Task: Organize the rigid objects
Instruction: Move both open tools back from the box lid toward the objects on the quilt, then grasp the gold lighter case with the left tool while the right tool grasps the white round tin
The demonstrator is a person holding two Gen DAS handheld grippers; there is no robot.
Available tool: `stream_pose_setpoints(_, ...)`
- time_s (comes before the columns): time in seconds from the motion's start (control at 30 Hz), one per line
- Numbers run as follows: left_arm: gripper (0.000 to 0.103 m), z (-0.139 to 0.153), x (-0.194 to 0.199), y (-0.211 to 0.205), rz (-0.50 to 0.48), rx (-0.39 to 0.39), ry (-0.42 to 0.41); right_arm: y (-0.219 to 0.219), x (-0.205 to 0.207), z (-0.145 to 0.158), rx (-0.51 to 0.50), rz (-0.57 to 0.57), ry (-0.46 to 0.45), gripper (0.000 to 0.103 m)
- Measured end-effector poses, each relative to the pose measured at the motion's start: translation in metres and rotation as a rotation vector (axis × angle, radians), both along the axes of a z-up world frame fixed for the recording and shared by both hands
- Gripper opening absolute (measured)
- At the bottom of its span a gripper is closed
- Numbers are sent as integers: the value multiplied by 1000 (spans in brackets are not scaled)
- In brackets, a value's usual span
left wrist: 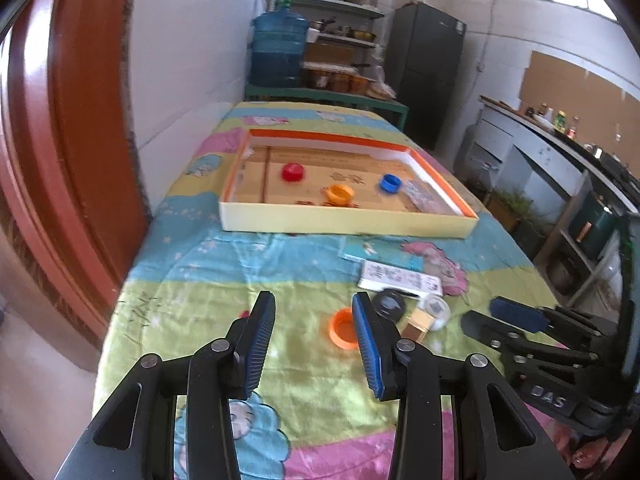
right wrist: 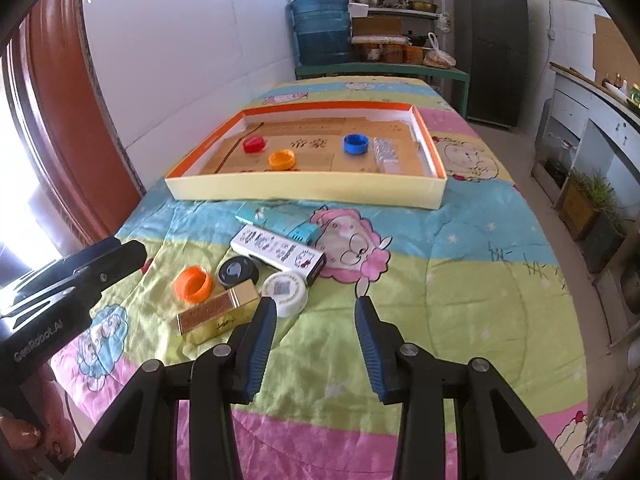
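Lying loose on the quilt short of the tray (right wrist: 434,190), the orange cap (left wrist: 343,329) sits at 1 o'clock of the spread, empty left gripper (left wrist: 314,340), nearer than the equally spread right gripper (right wrist: 316,334).

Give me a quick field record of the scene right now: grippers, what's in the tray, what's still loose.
left gripper: open, empty, above the quilt
right gripper: open, empty
tray: holds red cap, orange cap, blue cap, blister pack
loose on quilt: orange lid, black lid, white lid, gold box, white box, teal box
nearest to left gripper: orange lid
nearest to right gripper: white lid
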State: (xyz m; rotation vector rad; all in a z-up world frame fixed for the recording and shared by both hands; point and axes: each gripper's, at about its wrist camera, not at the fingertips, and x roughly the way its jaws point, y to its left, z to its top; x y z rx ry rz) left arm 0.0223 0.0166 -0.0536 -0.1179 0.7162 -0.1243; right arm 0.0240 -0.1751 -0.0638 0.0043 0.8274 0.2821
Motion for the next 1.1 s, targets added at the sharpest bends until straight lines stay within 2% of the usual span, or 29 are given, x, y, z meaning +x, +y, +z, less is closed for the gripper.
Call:
stream_pose_setpoints(0.13, 41, -2, -2, -14, -119, -14, -2, -4, 2, -4, 6, -17, 16, 41)
stream_pose_setpoints(0.27, 41, -11, -1, -27, -237, -43, 32, -11, 4, -6, 12, -43, 23, 41)
stream_pose_setpoints(0.53, 41, -23, 8, -39, -369, -35, 46, -16, 5, -8, 9, -60, 34, 41)
stream_pose_setpoints(0.97, 41, -37, 35, -58, -443, 44, 83, -18, 7, -12, 8, -72, 44, 41)
stream_pose_setpoints(1.1, 35, -41, 37, -61, -446, 58, 110, -19, 8, -14, 14, -74, 53, 41)
